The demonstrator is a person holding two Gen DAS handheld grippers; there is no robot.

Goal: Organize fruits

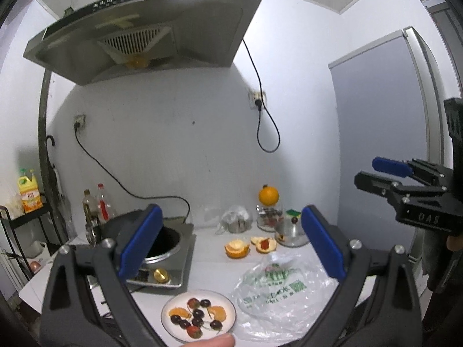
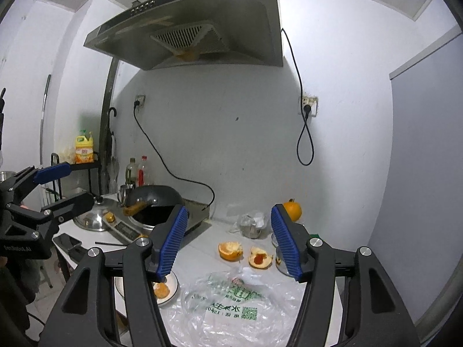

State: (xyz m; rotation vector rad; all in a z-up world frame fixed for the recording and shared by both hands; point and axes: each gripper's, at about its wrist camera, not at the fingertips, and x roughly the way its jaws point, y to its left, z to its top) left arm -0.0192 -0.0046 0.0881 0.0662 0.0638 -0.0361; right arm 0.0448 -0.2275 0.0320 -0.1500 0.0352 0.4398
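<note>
While both tongs hang above the white tabletop (image 1: 211,266), the scene reads near to far as follows.

Left tongs (image 1: 228,243): spread wide apart, nothing between the blue pads, raised over the plate.
Right tongs (image 2: 228,243): likewise wide apart and holding nothing, raised over the plastic bag; seen from the left camera at the far right edge, also parted.
Plate (image 1: 228,303): white, at the near edge of the tabletop, carrying orange segments (image 1: 178,313), dark cherries (image 1: 198,313) and strawberries (image 1: 193,331).
Plastic bag (image 1: 277,295): clear with green print, crumpled flat just right of the plate.
Orange peels (image 1: 236,248): two opened peel cups farther back, side by side, the right one with something red inside.
Cooker (image 1: 173,260): left of the peels, with a dark pan on it.
Lid (image 1: 289,235): metal, right of the peels.
Whole orange (image 1: 268,195): perched on a glass jar near the back wall.
Range hood (image 1: 144,29): on the wall above the cooker.
</note>
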